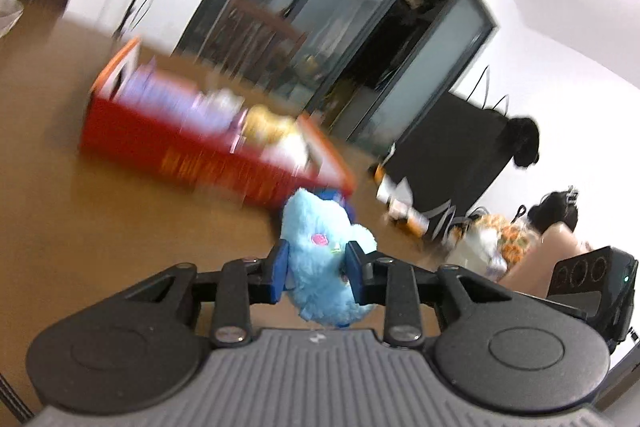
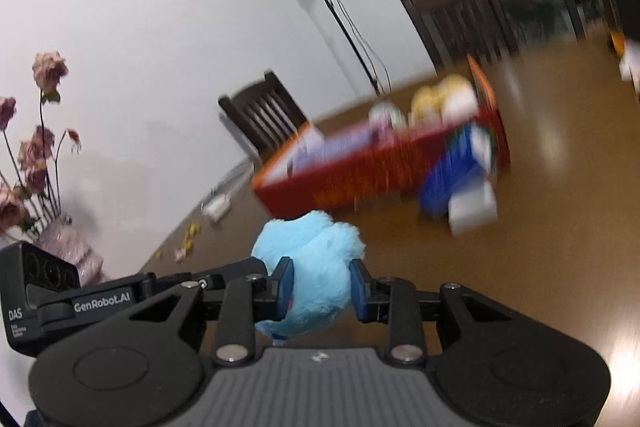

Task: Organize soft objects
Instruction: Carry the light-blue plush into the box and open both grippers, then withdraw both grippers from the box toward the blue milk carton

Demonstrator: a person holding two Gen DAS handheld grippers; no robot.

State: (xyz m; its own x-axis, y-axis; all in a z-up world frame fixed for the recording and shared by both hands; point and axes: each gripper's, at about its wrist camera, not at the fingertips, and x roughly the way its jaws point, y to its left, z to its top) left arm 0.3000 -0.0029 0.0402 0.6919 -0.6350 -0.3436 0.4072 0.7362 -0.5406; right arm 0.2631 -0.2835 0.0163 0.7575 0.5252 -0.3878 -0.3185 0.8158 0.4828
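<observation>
Fluffy light-blue plush toy (image 1: 320,259) pinched between my grippers' pads, above the desk, red box (image 1: 200,155) of soft toys beyond, open-topped

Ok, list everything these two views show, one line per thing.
blue plush toy: one, light blue, clamped between both grippers
box: one, red, on table, holds plush toys
blue package: one, blue and white, leaning against box
table: one, brown
chair: one, dark wood, behind table
flowers: one bunch, pink, table's edge
left gripper: black, blue pads, shut on toy
right gripper: same, shut on toy
</observation>
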